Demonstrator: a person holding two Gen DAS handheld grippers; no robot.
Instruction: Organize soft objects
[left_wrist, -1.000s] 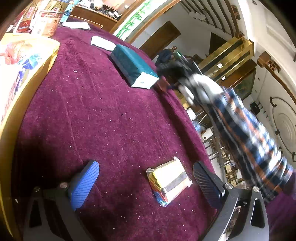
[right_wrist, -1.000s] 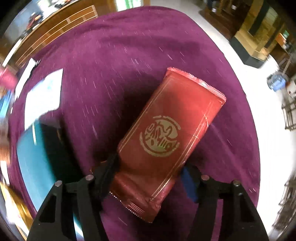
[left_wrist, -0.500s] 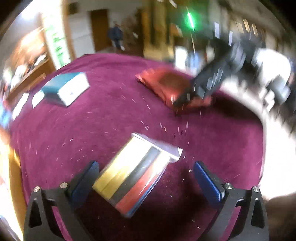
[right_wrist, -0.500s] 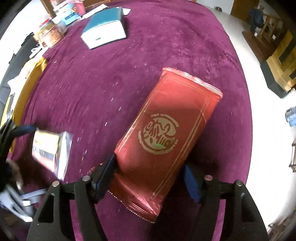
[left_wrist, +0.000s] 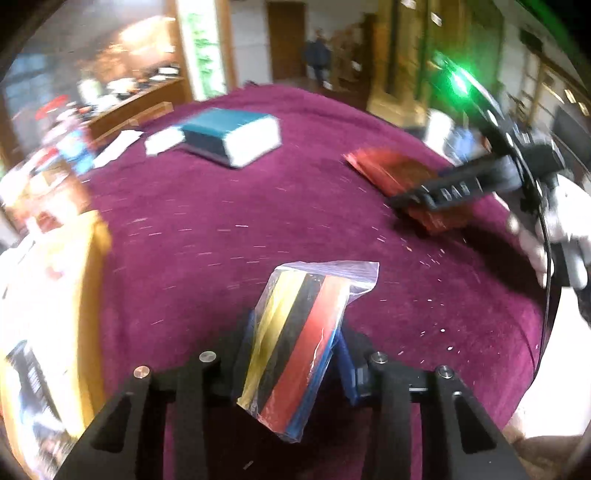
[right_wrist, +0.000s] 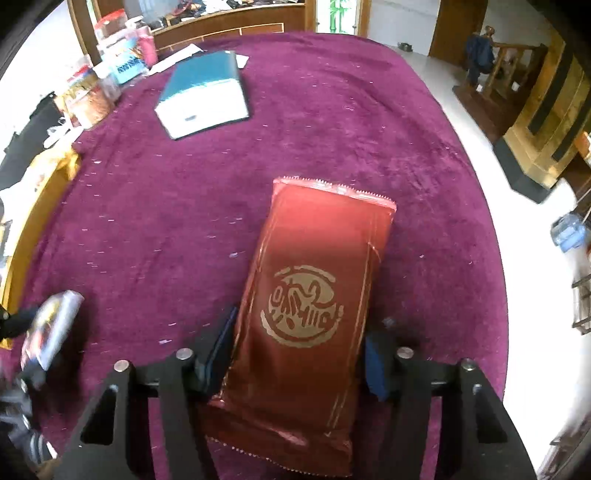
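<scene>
Over the purple tabletop (right_wrist: 332, 122), my left hand-held gripper (left_wrist: 295, 354) is closing on a clear striped packet (left_wrist: 299, 332); my right hand-held gripper (right_wrist: 301, 354) is closing around a red foil pouch (right_wrist: 314, 295).

The tabletop (right_wrist: 332, 122) is purple; the pouch (right_wrist: 310, 295) red with a gold emblem; the bag (left_wrist: 295, 339) striped yellow, black, red.
</scene>
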